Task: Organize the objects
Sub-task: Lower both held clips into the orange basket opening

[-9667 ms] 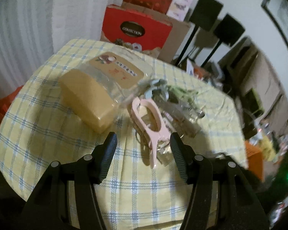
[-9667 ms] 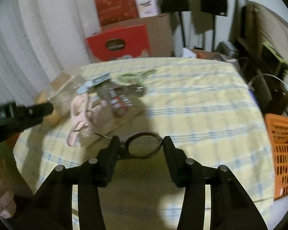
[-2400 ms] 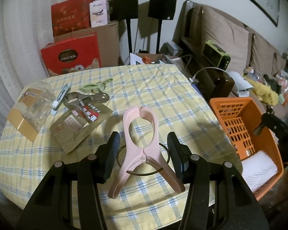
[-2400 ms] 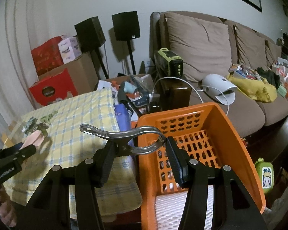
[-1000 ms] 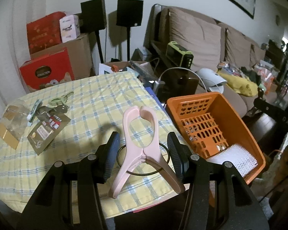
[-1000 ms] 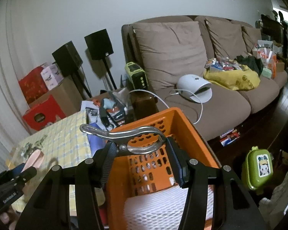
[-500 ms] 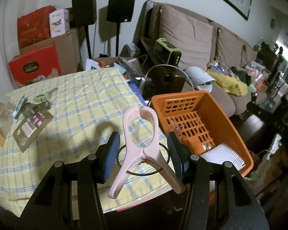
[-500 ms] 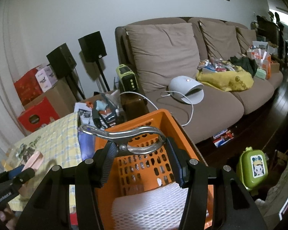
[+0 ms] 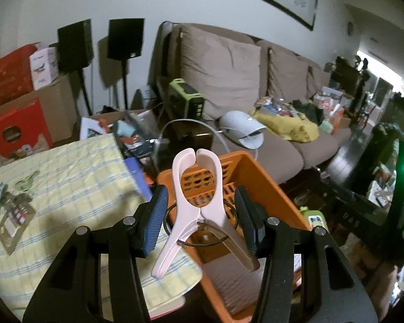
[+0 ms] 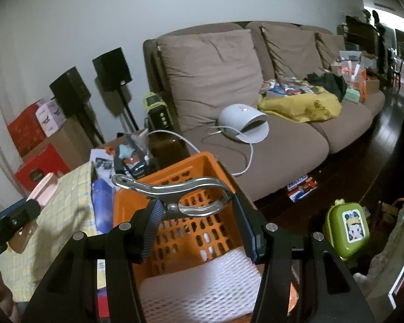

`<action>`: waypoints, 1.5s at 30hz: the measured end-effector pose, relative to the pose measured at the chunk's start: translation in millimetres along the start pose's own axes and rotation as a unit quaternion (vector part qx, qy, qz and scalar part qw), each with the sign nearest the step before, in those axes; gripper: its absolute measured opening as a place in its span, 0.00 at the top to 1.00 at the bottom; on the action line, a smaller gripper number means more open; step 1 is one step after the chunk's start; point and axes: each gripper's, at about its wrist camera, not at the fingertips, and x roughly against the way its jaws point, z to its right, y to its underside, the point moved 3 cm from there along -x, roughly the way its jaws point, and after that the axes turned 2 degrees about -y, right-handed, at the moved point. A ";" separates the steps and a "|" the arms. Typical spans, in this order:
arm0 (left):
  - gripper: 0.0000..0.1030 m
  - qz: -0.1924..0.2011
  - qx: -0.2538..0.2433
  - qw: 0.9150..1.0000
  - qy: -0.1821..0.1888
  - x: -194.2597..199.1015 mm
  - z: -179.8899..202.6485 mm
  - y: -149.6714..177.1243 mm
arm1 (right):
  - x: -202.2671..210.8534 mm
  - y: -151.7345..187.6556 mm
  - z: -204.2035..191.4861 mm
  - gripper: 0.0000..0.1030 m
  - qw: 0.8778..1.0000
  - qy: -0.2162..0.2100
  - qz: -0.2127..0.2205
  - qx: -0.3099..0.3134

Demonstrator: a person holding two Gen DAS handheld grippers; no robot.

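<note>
- The pink clip (image 9: 199, 207) stands upright in the left hand-held gripper (image 9: 200, 219), whose pads pinch its wire ring — its closed tip points away, over the near rim of the orange basket (image 9: 258, 172).
- The metal clip (image 10: 175, 192) lies crosswise in the right hand-held gripper (image 10: 198, 216), clamped between the pads, above the same basket (image 10: 212, 167).
- White foam mesh (image 10: 199, 282) lines the basket floor.
- The basket sits just beside the worktop (image 9: 75, 177) with its yellow checked cloth — small packets (image 9: 13, 218) lie at the far left.
</note>
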 end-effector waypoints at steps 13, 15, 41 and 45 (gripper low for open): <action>0.53 0.015 -0.078 0.995 0.062 -22.0 56.5 -12.5 | -4.9 7.2 35.7 0.48 0.999 0.041 -0.009 -0.024; 0.53 0.011 -0.074 0.995 0.068 -26.5 58.5 -9.2 | -7.6 7.1 33.6 0.48 0.999 0.042 -0.010 -0.017; 0.53 -0.018 -0.020 0.999 0.033 -84.2 1.4 -16.0 | -57.4 -2.9 -7.2 0.48 0.995 0.053 -0.074 0.044; 0.53 -0.005 -0.012 0.999 0.037 -89.5 -4.9 -20.2 | -50.3 -7.0 -11.2 0.48 0.995 0.054 -0.062 0.051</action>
